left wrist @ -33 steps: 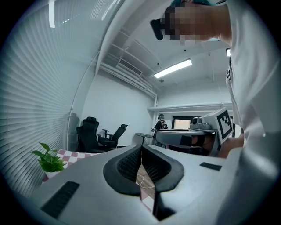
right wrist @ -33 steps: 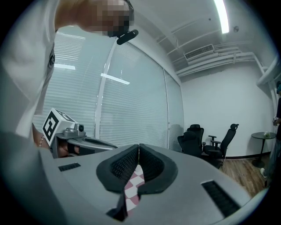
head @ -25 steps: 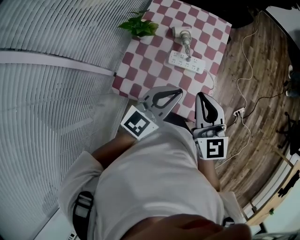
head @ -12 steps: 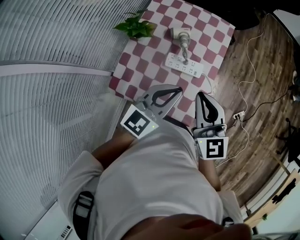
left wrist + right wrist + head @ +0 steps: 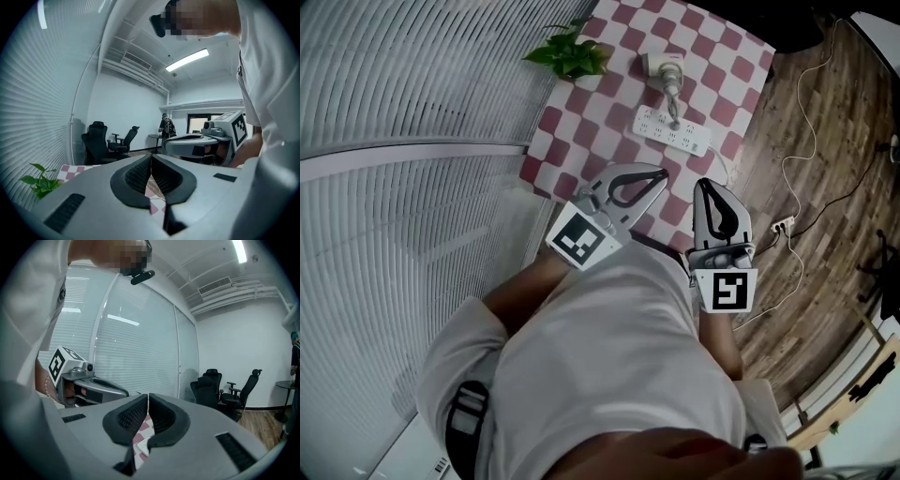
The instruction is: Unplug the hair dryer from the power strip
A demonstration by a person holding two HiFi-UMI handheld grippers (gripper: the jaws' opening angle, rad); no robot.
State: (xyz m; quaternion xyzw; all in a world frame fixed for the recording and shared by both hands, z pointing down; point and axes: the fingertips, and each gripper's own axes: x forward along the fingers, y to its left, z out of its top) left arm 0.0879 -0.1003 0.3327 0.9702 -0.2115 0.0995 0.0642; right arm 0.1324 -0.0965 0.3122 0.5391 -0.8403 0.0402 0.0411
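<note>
**Two grippers closed tight, short of the power strip [image 5: 673, 129]**

Both sets of jaws are pressed together with nothing between them. The left gripper [image 5: 659, 176] and right gripper [image 5: 705, 187] hang side by side on the near side of the power strip, apart from it. The hair dryer [image 5: 663, 67] lies just beyond the strip on the checked table [image 5: 600, 122], its lower end reaching the sockets. A potted plant [image 5: 572, 54] stands beyond and left of the strip.

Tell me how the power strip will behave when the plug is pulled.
The power strip looks slim and light, loose on the checked cloth, so it will probably lift or slide with the plug unless held down. Its thin cord looks too floppy to anchor it.
</note>
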